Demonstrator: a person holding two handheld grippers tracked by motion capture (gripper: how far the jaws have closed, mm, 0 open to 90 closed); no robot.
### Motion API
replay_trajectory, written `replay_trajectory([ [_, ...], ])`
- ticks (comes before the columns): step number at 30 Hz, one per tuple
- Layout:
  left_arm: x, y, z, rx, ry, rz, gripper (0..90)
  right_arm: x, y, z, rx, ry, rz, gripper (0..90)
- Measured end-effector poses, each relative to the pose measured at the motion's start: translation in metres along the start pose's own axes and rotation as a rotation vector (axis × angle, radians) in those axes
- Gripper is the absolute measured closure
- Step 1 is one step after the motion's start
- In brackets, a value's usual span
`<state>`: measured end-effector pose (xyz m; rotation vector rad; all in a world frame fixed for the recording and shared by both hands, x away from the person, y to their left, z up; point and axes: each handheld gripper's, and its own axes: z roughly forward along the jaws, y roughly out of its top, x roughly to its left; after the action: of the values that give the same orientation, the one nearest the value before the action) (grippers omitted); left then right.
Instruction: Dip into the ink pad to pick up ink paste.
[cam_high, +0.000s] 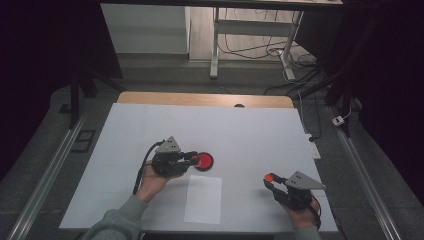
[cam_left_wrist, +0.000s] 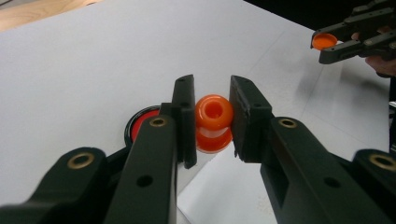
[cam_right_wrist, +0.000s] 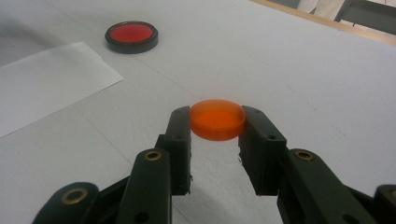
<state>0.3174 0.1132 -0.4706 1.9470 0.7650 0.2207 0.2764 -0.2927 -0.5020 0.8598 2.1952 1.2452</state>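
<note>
Left gripper view looks straight along the left tongs (cam_left_wrist: 213, 119), whose two black jaws press from both sides on a small orange stamp-like knob (cam_left_wrist: 214, 122) with a rounded hollow top and a paler waist. It is held above the white-covered bench (cam_left_wrist: 84, 65), just beside a round red pad in a black case (cam_left_wrist: 138, 127) that lies flat on the bench. In the high view the left tongs (cam_high: 192, 159) sit right at that pad's edge, near the middle of the bench. Nearer the person lies a white sheet of paper (cam_high: 203, 199). Well apart, toward the bench's right side, the right tongs (cam_right_wrist: 217, 122) are clamped on a shallow orange cap (cam_right_wrist: 217, 119), gripped by its rim and held level clear of the bench surface.
</note>
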Motion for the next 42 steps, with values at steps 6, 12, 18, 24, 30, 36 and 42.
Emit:
replay_trajectory([
  [6,0.004,0.003,0.004,0.004,-0.002,-0.002,72.5,0.0,0.0,0.0,0.005,-0.004,0.0,64.7],
  [12,0.011,0.003,0.01,0.017,0.004,-0.007,72.5,0.0,-0.001,-0.001,0.01,-0.005,0.0,64.7],
  [18,0.02,0.003,0.018,0.035,0.014,-0.016,72.5,0.0,-0.001,0.001,0.008,-0.004,-0.002,64.7],
  [24,0.025,0.002,0.025,0.053,0.01,-0.022,72.5,0.0,-0.001,0.001,0.018,-0.004,-0.004,64.7],
  [30,0.029,0.001,0.037,0.075,0.012,-0.016,72.5,0.0,-0.001,0.002,0.02,-0.005,-0.007,64.7],
  [36,0.031,0.001,0.045,0.089,0.013,-0.014,72.5,0.0,-0.001,0.003,0.024,-0.003,-0.007,64.7],
  [42,0.035,-0.001,0.057,0.105,0.015,-0.018,72.5,0.0,-0.001,0.003,0.022,-0.004,-0.009,64.7],
])
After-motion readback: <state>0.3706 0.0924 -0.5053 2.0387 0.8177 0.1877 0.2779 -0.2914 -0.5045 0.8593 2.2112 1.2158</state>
